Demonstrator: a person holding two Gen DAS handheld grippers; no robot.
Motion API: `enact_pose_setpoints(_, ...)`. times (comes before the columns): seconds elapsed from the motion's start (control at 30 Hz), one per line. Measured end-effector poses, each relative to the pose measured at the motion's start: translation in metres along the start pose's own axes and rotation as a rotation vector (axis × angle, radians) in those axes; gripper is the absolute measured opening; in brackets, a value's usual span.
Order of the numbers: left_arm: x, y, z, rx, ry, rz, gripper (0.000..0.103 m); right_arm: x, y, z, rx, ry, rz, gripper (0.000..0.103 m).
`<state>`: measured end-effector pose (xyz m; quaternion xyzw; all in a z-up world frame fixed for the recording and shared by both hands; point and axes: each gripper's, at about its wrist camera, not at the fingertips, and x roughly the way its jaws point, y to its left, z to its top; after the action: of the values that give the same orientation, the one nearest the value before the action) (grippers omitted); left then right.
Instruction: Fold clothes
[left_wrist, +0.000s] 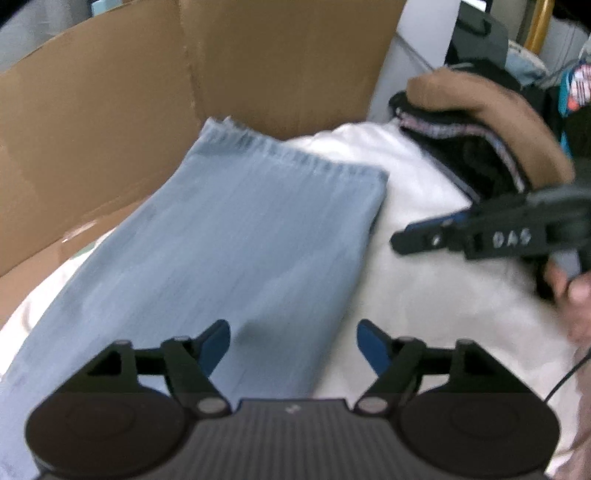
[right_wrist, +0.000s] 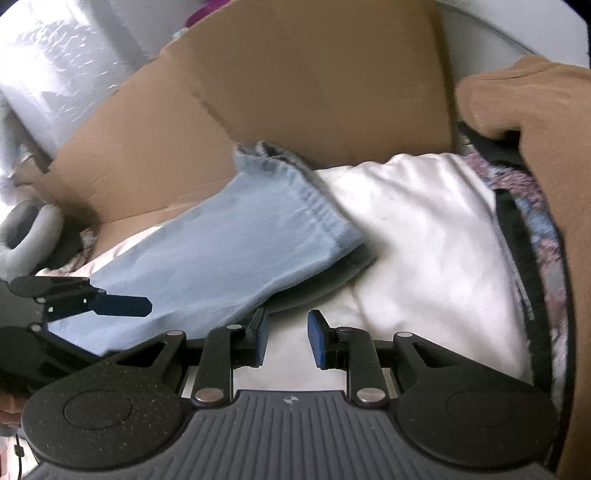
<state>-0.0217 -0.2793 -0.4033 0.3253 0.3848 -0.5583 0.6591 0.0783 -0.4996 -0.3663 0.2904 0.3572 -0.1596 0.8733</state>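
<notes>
I have the light blue jeans (left_wrist: 236, 236) laid out lengthwise on a white bedsheet (left_wrist: 436, 288), the hem end pointing toward the cardboard box (left_wrist: 147, 92) behind them. From my left wrist view the leg looks flat and fairly smooth, and the right wrist view shows a second layer of denim under the top one near the hem, so I judge one lengthwise fold is probably done, leg over leg. What I think is left is folding the length over on itself, perhaps twice, then setting the bundle aside

My left gripper (left_wrist: 293, 345) hovers above the near part of the denim with its fingers spread wide and nothing between them. My right gripper (right_wrist: 286, 341) sits just beside the jeans' edge, over the sheet, its fingers apart with a narrower gap and empty too. So neither has hold of the cloth at this moment

A pile of other garments (left_wrist: 480, 122), brown over dark patterned cloth, waits at the right, which looks unfolded; I'd say most of the task remains
</notes>
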Motion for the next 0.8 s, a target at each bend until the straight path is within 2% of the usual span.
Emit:
enact_pose_setpoints(0.1,0.007,0.002,-0.013,-0.019,0.026,0.059,0.083,0.000,0.011,-0.005,-0.025,0.012,0.009,0.030)
enact_pose_setpoints(0.27,0.016,-0.005,-0.024,0.023,0.018,0.165,0.083,0.004,0.019,-0.012,-0.017,0.024,0.024,0.030)
enact_pose_setpoints(0.5,0.001,0.002,-0.023,-0.049,-0.014,0.175,0.082,0.015,0.030,-0.020,-0.022,0.059,0.040,0.031)
enact_pose_setpoints(0.67,-0.007,0.000,-0.026,-0.066,-0.042,0.183,0.077,0.022,0.038,-0.020,-0.034,0.069,0.038,0.032)
enact_pose_setpoints(0.8,-0.013,-0.003,-0.026,-0.057,-0.073,0.177,0.054,0.022,0.038,-0.019,-0.031,0.057,0.029,0.032)
